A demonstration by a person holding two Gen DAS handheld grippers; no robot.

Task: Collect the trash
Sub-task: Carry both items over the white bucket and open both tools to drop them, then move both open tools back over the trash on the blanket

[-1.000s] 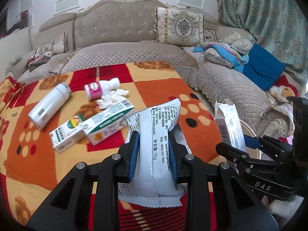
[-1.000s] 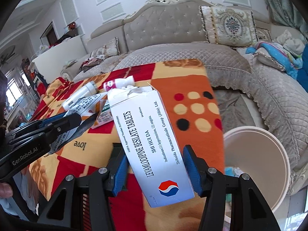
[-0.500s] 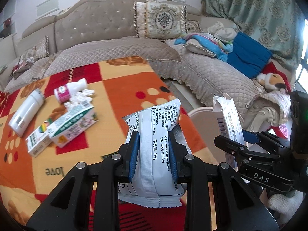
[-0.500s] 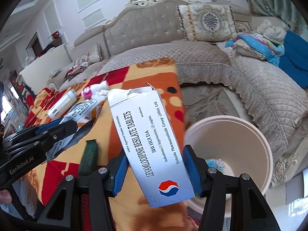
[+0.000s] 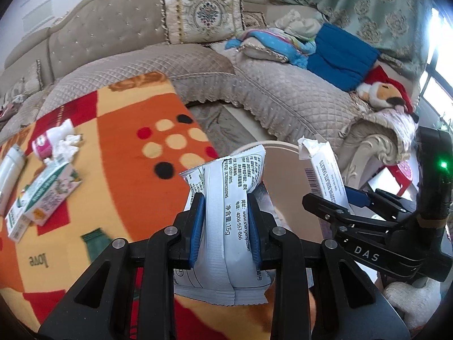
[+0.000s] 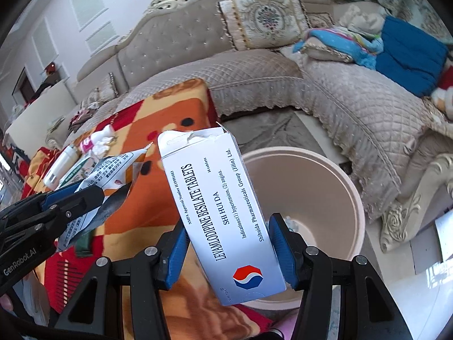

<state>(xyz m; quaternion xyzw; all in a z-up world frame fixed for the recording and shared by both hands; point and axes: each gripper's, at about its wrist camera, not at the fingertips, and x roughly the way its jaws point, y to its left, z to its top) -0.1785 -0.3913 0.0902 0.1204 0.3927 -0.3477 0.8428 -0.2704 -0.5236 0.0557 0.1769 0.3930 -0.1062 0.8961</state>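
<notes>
Movement: since a second ago we note both grippers have swung from over the orange-and-red patterned blanket (image 5: 119, 147) to the round beige plastic bin (image 6: 334, 187).
Left gripper (image 5: 226, 221): clamped on the crinkled white foil snack wrapper (image 5: 226, 198), held at the bin's near rim.
Right gripper (image 6: 229, 243): closed across the white cardboard tablet box (image 6: 215, 204), held over the bin mouth.
Handling: we judge the wrapper light, limp and slippery, the box light and crushable; mid-body holds suit both.
Remaining: bottles and cartons lie on the blanket.

Bin (image 6: 351, 198) floor mostly hidden by tablet box (image 6: 223, 212); contents indistinct.
</notes>
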